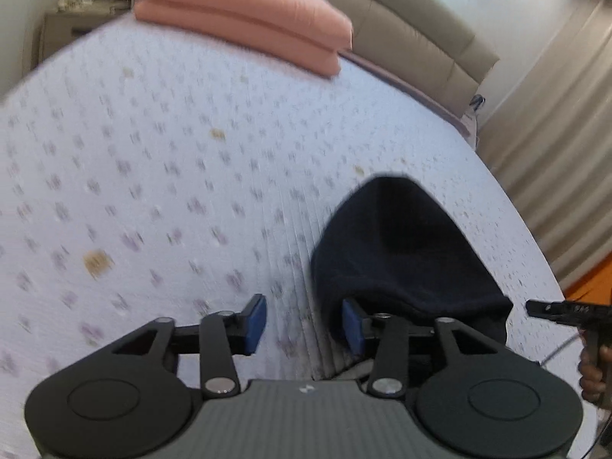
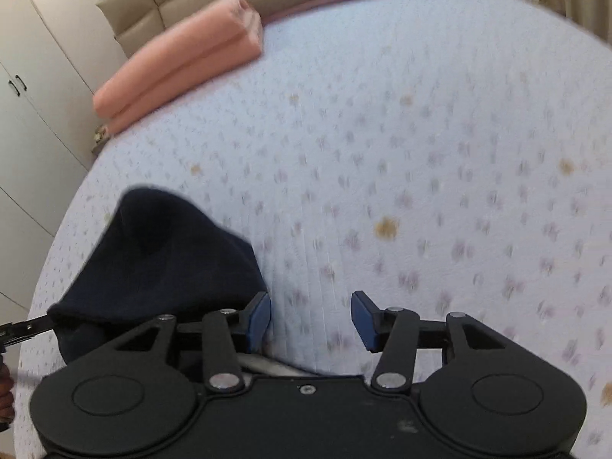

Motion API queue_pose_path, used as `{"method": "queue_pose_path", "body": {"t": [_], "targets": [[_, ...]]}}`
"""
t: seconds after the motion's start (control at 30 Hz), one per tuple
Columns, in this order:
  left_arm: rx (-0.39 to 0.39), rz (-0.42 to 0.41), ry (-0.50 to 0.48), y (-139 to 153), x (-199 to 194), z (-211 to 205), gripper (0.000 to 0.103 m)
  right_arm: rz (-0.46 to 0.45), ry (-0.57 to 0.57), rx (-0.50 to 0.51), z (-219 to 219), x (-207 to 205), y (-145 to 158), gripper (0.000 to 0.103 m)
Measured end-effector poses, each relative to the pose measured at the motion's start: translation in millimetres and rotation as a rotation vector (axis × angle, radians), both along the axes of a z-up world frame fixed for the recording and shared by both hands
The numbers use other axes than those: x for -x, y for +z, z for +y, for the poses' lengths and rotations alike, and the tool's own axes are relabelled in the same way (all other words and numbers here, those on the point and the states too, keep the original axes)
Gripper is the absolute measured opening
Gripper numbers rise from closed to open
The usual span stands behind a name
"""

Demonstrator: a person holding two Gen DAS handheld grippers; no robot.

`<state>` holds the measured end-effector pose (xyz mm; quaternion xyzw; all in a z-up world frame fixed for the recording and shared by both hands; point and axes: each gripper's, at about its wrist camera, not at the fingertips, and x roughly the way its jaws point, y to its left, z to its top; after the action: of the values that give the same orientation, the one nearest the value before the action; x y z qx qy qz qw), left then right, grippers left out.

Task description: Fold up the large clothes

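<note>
From the left wrist, the left gripper point(image 1: 304, 321) hangs over a bed's pale floral bedspread point(image 1: 153, 176), its blue pads parted with only bedspread between them; the dark navy garment point(image 1: 401, 252) lies bunched just right of the right-hand pad, whose tip it seems to overlap. A folded pink blanket point(image 1: 244, 19) sits near the beige headboard point(image 1: 413, 26). From the right wrist, the right gripper point(image 2: 310, 323) is likewise released and empty, the garment point(image 2: 160, 252) heaped against its left finger. The pink blanket point(image 2: 179, 61) lies far off, beside white wardrobe doors point(image 2: 34, 88).
</note>
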<state>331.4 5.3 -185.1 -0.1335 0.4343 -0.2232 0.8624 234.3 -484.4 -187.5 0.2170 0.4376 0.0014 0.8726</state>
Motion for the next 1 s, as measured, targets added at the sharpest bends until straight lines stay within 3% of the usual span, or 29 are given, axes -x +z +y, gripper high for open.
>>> {"method": "queue_pose_path", "body": {"t": [0.07,0.1,0.17,0.2,0.27,0.3,0.37,0.43,0.47,0.5,0.57,0.63,0.7,0.8,0.87,0.93,1.0], "targets": [[0.037,-0.055,0.008,15.1,-0.1,-2.5,0.047,-0.077,0.019,0.013,8.6,-11.4,15.2,0.06],[0.08,-0.077,0.004,19.4,-3.5,-9.9,0.047,-0.116,0.037,0.018,17.0,-19.2,22.2,0.054],[0.09,-0.099,-0.025,19.5,-14.6,-36.6,0.047,-0.157,0.085,0.048,41.4,-40.4,26.1,0.028],[0.049,-0.114,-0.037,16.9,-19.2,-52.9,0.047,-0.158,0.094,0.102,57.8,-51.2,25.2,0.006],[-0.031,-0.118,-0.04,4.1,-28.2,-81.4,0.045,-0.174,0.115,0.21,88.9,-65.9,18.4,0.006],[-0.026,-0.091,-0.055,-5.1,-32.9,-89.6,0.041,-0.17,0.137,0.23,100.6,-72.3,12.1,0.006],[-0.021,-0.027,-0.084,-26.1,-40.1,-101.1,0.034,-0.114,0.184,0.236,115.9,-83.7,-6.9,0.006],[-0.084,0.001,-0.092,-44.3,-41.2,-108.5,0.032,-0.041,0.193,0.265,122.5,-91.8,-30.1,0.005],[-0.1,-0.003,-0.094,-51.0,-39.9,-108.6,0.025,0.001,0.186,0.275,121.7,-93.6,-44.6,0.003],[-0.093,-0.024,-0.098,-53.8,-37.5,-106.5,0.025,0.033,0.168,0.255,117.4,-95.0,-57.7,0.0],[-0.066,-0.034,-0.102,-57.4,-36.0,-100.9,0.026,0.01,0.122,0.218,111.8,-90.3,-66.8,0.0],[-0.023,-0.017,-0.077,-56.8,-36.8,-94.5,0.025,0.011,0.11,0.251,120.0,-90.6,-64.2,0.0],[-0.032,-0.023,-0.082,-44.7,-34.6,-94.9,0.025,0.003,0.135,0.227,121.7,-90.9,-59.6,0.0],[-0.075,-0.126,-0.138,-14.8,-29.3,-101.5,0.031,-0.059,0.188,0.129,111.8,-89.0,-38.9,0.009],[-0.063,-0.174,-0.142,1.0,-34.2,-102.0,0.042,-0.147,0.222,0.136,110.3,-87.8,-19.3,0.018],[-0.042,-0.192,-0.149,8.7,-48.3,-104.9,0.056,-0.194,0.254,0.127,109.8,-95.2,-5.5,0.045],[-0.069,-0.161,-0.196,5.5,-70.3,-114.5,0.07,-0.21,0.285,0.098,110.1,-109.2,1.2,0.061]]}}
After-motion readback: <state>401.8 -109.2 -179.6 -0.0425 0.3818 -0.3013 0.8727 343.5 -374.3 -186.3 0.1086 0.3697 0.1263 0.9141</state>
